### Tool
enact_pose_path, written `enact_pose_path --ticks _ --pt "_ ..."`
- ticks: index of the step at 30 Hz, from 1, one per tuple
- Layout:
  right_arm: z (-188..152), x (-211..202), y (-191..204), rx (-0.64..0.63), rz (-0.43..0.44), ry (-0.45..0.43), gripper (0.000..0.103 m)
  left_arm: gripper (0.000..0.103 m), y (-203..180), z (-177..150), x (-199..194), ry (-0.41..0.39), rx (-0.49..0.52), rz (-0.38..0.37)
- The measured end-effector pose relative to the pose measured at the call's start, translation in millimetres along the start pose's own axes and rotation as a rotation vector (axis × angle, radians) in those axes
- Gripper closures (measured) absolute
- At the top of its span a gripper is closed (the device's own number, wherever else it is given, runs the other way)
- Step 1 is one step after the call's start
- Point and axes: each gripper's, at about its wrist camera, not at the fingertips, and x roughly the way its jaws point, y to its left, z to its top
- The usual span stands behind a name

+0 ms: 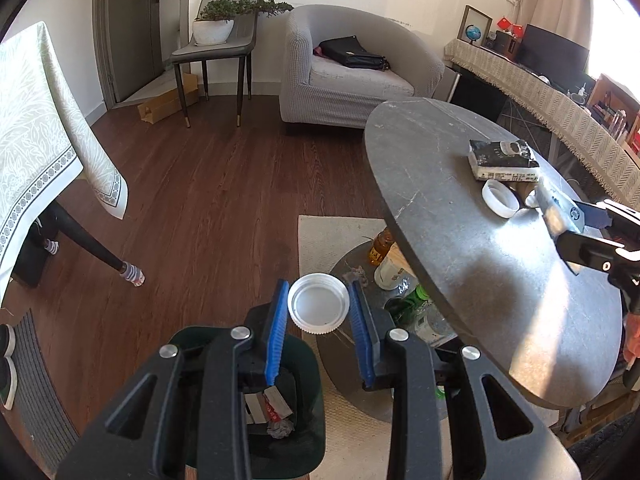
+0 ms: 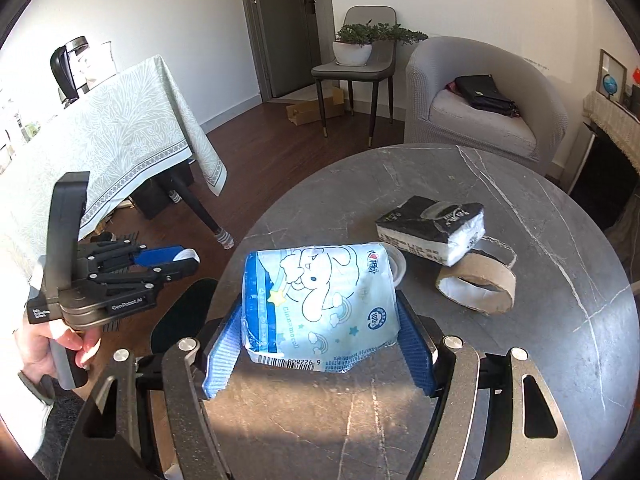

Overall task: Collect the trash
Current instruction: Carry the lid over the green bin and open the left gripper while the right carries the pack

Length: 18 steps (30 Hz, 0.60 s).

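Note:
My left gripper (image 1: 319,307) is shut on a white plastic lid (image 1: 318,304) and holds it in the air above a dark green trash bin (image 1: 308,364) that has paper scraps inside. My right gripper (image 2: 320,322) is shut on a light blue tissue pack (image 2: 320,300) just above the round grey table (image 2: 520,360). On the table lie a black tissue pack (image 2: 430,226), a cardboard tape ring (image 2: 476,286) and another white lid (image 1: 500,199). The left gripper also shows in the right wrist view (image 2: 182,262), left of the table.
Bottles (image 1: 404,280) stand on a lower shelf under the table. A grey armchair (image 1: 348,68) with a black bag stands behind the table. A chair with a potted plant (image 1: 216,28) is by the door. A clothed table (image 2: 100,140) stands at the left.

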Motion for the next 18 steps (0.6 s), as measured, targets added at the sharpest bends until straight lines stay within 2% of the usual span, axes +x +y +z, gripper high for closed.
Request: enact_pose_path --ticks 6,18 --pt "17 11 38 -0.049 0.07 -0.008 0.032 0.071 33 -22 24 0.078 -0.041 0.03" --pt "33 41 94 -0.106 0.136 0.008 0.032 0.071 81 -64 47 0.25 -0.085 0.048"
